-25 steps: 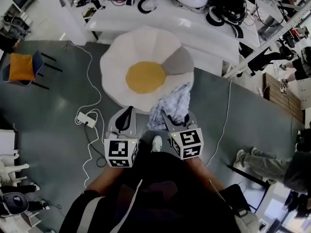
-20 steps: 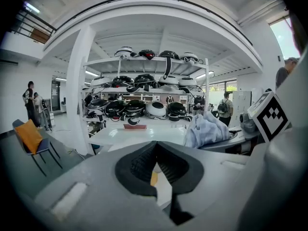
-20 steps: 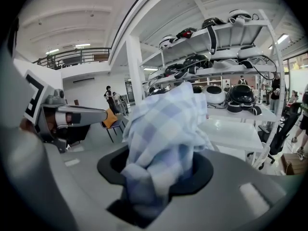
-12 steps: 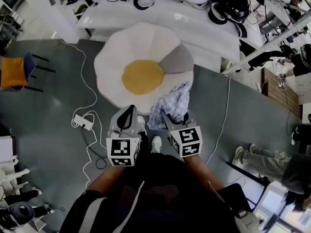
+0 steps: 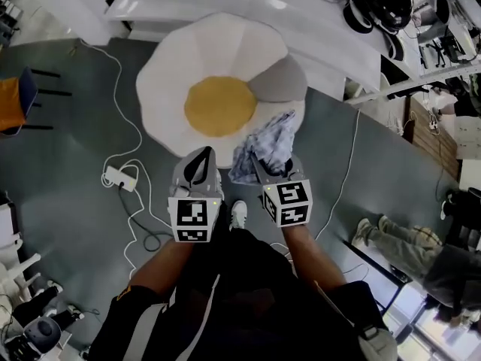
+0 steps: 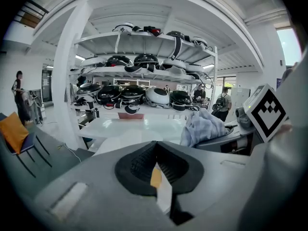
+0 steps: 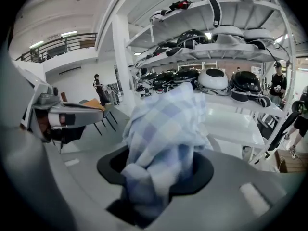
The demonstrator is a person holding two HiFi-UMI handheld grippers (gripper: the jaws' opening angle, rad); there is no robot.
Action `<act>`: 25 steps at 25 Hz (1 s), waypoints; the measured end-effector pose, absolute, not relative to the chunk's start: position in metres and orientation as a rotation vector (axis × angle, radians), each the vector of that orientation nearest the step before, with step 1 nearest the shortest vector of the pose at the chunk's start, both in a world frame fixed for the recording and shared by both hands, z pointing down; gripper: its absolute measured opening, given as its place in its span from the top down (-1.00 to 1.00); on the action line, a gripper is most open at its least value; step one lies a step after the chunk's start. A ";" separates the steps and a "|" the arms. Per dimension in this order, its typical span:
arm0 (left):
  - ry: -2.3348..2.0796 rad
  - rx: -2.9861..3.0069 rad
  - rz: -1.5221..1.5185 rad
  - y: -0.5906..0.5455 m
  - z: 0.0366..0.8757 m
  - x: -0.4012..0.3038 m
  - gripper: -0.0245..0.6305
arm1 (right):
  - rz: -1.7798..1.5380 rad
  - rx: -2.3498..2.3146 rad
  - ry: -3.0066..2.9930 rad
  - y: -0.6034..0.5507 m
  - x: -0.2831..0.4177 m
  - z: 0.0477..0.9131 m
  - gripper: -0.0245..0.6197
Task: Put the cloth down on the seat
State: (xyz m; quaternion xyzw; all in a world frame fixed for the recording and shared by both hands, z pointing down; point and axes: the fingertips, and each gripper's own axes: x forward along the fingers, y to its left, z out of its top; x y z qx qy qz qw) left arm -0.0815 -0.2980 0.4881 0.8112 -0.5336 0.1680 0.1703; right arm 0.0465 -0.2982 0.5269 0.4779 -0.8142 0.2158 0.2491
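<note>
In the head view both forearms reach forward side by side from the body, each hand pointing its tool down at the near edge of the round white seat (image 5: 218,47). The left tongs (image 5: 200,162) are clenched with nothing in them, their tips over the seat's near rim. The right tongs (image 5: 264,164), beside them, are clamped on the blue-and-white checked cloth (image 5: 269,143), which bunches up above the near right part of the seat, below its grey wedge (image 5: 279,89). A yellow cushion (image 5: 220,105) lies in the seat's middle with nothing on it. In the left gripper view the black pads (image 6: 139,162) meet at their tips, with a sliver of yellow cushion and white seat showing through the slit behind them; the cloth (image 6: 204,129) shows to the right. In the right gripper view the cloth (image 7: 166,134) fills the gap between the pads and billows upward, hiding the seat beyond.
</note>
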 end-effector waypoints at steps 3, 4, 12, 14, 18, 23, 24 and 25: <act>-1.492 2.301 0.509 -0.318 0.512 -0.085 0.92 | 0.618 1.311 -2.184 -0.319 0.043 0.547 0.30; -1.485 2.294 0.520 -0.324 0.521 -0.088 0.92 | 0.627 1.312 -2.172 -0.324 0.042 0.553 0.30; -1.441 2.262 0.558 -0.376 0.566 -0.100 0.92 | 0.659 1.303 -2.081 -0.367 0.041 0.600 0.30; -1.426 2.265 0.573 -0.388 0.575 -0.101 0.92 | 0.669 1.305 -2.061 -0.377 0.042 0.612 0.30; -1.418 2.252 0.586 -0.408 0.592 -0.102 0.92 | 0.685 1.304 -2.034 -0.395 0.045 0.631 0.29; -1.411 2.207 0.594 -0.423 0.621 -0.095 0.92 | 0.707 1.288 -2.015 -0.410 0.054 0.659 0.29; -1.411 2.198 0.597 -0.427 0.629 -0.093 0.92 | 0.713 1.281 -2.012 -0.414 0.056 0.667 0.29; -1.411 2.188 0.601 -0.430 0.637 -0.091 0.92 | 0.720 1.274 -2.007 -0.417 0.058 0.677 0.29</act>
